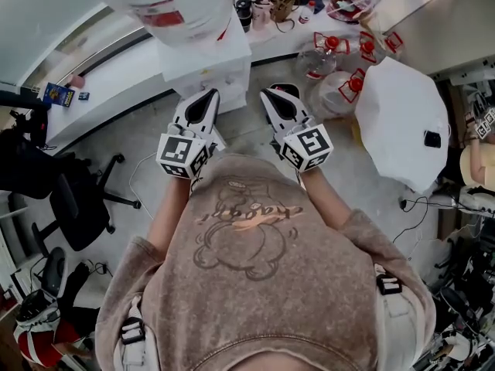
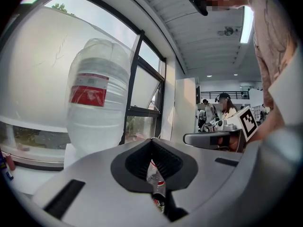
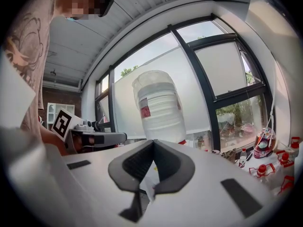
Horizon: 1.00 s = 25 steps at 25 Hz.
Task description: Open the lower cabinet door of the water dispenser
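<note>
Here, the left gripper [image 1: 207,93] and right gripper [image 1: 272,93] face the water dispenser [image 1: 207,62].
Both are clenched on nothing, side by side; the lower door is probably hidden from above.

Floor: grey polished concrete [image 1: 116,141], with loose black cables [image 1: 418,201] lying toward its right edge. A black swivel office chair [image 1: 73,199] stands at the left. A long white sill counter [image 1: 116,74] runs beneath tall black-framed windows [image 3: 222,65]. Ceiling: white ribbed panels [image 2: 189,27], with one long strip light [image 2: 245,25] lit. Daylight enters through the glass.
</note>
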Each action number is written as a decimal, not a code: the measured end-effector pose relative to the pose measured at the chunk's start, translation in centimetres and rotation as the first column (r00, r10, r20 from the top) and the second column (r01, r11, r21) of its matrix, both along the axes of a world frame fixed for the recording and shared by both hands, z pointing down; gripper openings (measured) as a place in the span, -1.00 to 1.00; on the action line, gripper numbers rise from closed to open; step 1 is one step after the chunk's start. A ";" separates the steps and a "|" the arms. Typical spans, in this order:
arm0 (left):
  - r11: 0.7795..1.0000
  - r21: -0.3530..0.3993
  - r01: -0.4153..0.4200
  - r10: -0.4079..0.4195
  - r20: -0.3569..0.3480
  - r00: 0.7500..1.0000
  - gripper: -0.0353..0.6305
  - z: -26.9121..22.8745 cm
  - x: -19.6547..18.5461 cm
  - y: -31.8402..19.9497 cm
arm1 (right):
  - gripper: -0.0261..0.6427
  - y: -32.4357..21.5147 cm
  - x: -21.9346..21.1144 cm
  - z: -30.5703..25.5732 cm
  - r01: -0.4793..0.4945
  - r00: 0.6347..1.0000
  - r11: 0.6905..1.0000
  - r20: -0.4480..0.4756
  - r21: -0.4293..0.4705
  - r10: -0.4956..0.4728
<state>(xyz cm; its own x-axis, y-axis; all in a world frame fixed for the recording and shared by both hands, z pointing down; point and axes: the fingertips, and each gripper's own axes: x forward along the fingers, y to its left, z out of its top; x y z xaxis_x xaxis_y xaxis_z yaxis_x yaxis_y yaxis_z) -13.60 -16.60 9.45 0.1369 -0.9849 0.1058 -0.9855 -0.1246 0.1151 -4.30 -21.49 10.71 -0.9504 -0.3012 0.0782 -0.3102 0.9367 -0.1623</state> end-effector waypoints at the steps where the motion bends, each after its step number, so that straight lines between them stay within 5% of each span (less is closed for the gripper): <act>1: 1.000 0.002 0.002 -0.002 0.000 1.000 -0.86 -0.1 0.0 0.2 | -0.91 0.1 0.0 -0.1 0.000 1.000 1.000 -0.001 0.002 0.000; 25: 0.999 0.013 0.053 -0.053 -0.027 0.998 -0.86 -0.5 -1.3 1.8 | -0.91 0.0 0.4 -0.5 -0.057 0.998 0.998 -0.014 0.017 0.057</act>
